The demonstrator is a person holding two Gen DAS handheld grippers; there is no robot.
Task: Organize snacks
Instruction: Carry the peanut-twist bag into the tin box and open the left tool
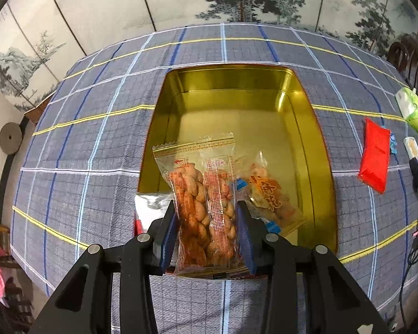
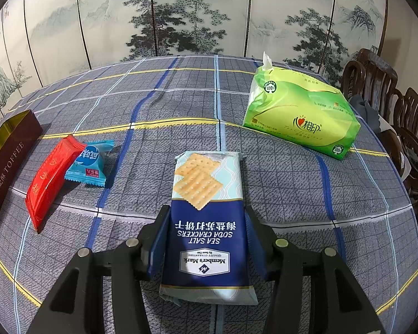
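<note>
A: Left gripper (image 1: 207, 217) status?

B: Closed on the clear twisted-snack packet (image 1: 206, 194), pads pressing both long edges, packet held over the near end of the gold tin (image 1: 306, 117). Second clear packet (image 1: 267, 192) already lying inside, against the right wall. Silver foil pouch (image 1: 150, 203) just outside the tin's near-left corner.

A: Handling notes for the twisted snacks?

B: Light, brittle contents in slippery film (judged from appearance). Grip across the bulk, not the crimped seal; moderate squeeze only, otherwise breakage likely. Release low over the tin floor.

A: Right gripper (image 2: 206, 236)?

B: Straddling the soda cracker pack (image 2: 207, 208), which lies flat on the checked tablecloth (image 2: 292, 194). Pads close beside both long sides; firm contact not confirmable, so closed or merely poised cannot be told.

A: Handling notes there?

B: Stiff stacked block, fragile crackers, smooth wrapper. Best hold across the narrow width at mid-length, level lift to avoid sliding.

A: Remaining items?

B: Red packet (image 2: 51, 181) overlapping the blue packet (image 2: 90, 165), near the tin's dark outer wall at left. Both soft, light, easily pinched at the body. Green tissue pack (image 2: 301, 117) well apart (probably not a snack).
</note>
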